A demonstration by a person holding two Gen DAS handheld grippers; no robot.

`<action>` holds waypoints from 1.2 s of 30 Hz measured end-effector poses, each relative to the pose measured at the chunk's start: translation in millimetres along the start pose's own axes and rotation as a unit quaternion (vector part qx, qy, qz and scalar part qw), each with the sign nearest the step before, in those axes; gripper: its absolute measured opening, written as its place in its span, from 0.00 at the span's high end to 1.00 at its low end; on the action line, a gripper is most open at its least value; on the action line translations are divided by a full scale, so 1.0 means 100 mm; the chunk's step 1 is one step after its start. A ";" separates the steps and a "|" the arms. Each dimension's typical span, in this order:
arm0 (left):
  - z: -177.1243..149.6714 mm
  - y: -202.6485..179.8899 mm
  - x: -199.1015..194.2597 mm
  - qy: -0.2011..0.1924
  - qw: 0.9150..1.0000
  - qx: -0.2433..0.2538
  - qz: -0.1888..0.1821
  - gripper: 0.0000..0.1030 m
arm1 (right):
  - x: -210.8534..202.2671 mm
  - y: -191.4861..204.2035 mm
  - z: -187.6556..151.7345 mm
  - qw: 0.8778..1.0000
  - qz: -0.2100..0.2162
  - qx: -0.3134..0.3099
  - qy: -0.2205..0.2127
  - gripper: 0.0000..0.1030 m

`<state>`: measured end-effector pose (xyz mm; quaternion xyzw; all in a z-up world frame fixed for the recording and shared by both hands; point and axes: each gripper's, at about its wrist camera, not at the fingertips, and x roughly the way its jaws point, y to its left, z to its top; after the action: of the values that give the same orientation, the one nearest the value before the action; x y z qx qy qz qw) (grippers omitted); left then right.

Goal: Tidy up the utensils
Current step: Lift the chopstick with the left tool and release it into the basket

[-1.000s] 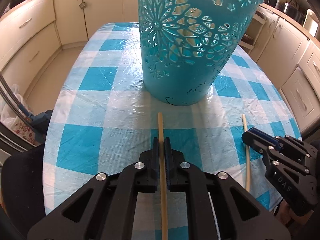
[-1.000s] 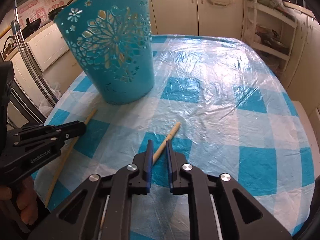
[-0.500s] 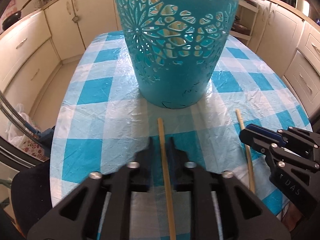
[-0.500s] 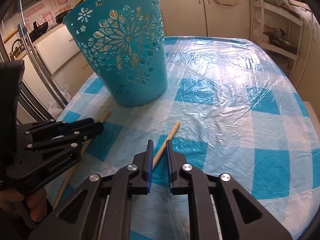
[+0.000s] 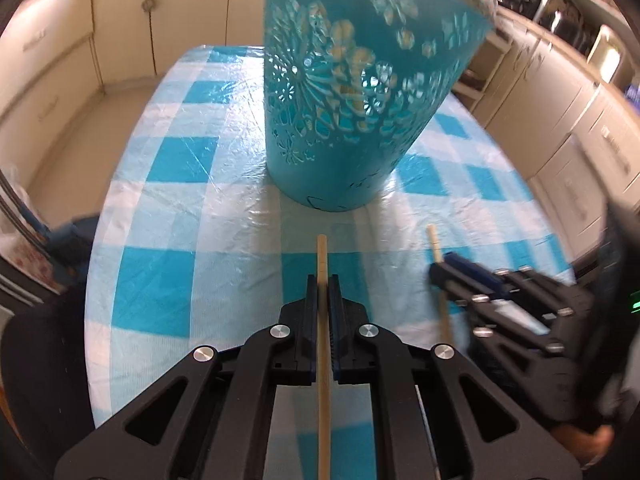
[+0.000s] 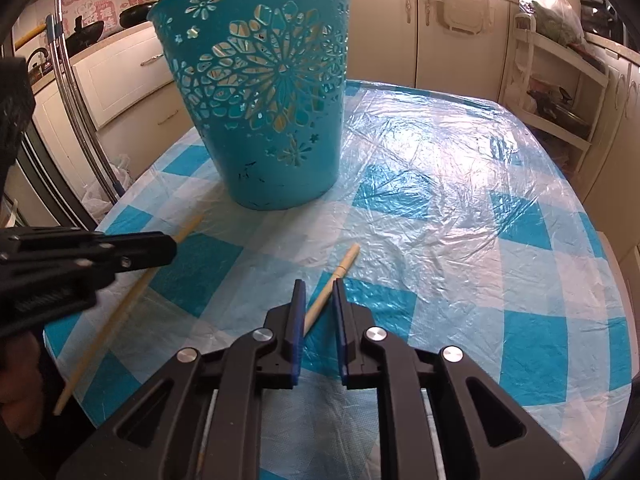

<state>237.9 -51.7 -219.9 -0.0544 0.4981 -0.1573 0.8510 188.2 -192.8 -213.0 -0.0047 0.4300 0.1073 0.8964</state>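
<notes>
Two chopsticks, one teal basket (image 5: 360,92) at twelve o'clock on the counter (image 6: 480,240). Left gripper (image 5: 323,292) fingers clamp one chopstick (image 5: 322,256). Right gripper (image 6: 318,300) fingers stand slightly apart around the other chopstick (image 6: 340,270); only the right view shows that gap.

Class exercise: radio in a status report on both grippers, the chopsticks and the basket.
Left gripper shut on left chopstick. Right gripper astride right chopstick, jaws narrow, grip unconfirmed. Teal basket upright ahead, path clear.
</notes>
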 end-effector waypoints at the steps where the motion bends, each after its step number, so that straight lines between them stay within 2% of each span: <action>1: 0.02 0.02 -0.08 -0.002 1.000 -0.007 -0.009 0.95 | 0.00 0.00 0.00 1.000 0.000 0.000 0.000 0.86; 7: 0.18 0.01 -0.74 -0.053 0.997 -0.021 -0.047 0.95 | -0.01 0.01 -0.01 1.000 0.002 0.002 0.000 0.85; 11: 0.39 -0.10 -1.21 -0.110 0.992 -0.010 -0.053 0.95 | -0.01 0.03 -0.01 1.000 0.006 0.000 0.000 0.79; 16: 0.77 -0.26 -1.66 -0.188 0.980 0.004 -0.060 0.95 | -0.01 0.04 -0.01 1.000 0.008 -0.002 0.000 0.76; 20: 1.09 -0.41 -1.87 -0.253 0.966 0.014 -0.052 0.95 | -0.01 0.03 -0.01 1.000 0.012 0.000 0.000 0.74; 26: 1.61 -0.49 -1.86 -0.335 0.941 -0.010 -0.042 0.95 | -0.01 0.03 -0.01 1.000 0.018 0.002 0.000 0.70; 29: 1.82 -0.48 -1.72 -0.358 0.933 -0.031 -0.027 0.95 | 0.00 0.03 -0.01 1.000 0.020 0.003 0.000 0.69; 32: 1.93 -0.45 -1.50 -0.365 0.930 -0.041 -0.009 0.95 | 0.00 0.04 0.00 1.000 0.021 0.003 0.001 0.67; 36: 1.98 -0.38 -1.17 -0.349 0.936 -0.043 0.004 0.95 | 0.00 0.02 0.00 1.000 0.027 0.008 0.001 0.65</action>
<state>347.6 -62.8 -14.7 -0.1410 0.1761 -0.1035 0.9687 188.3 -190.3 -213.0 0.0140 0.4319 0.1277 0.8927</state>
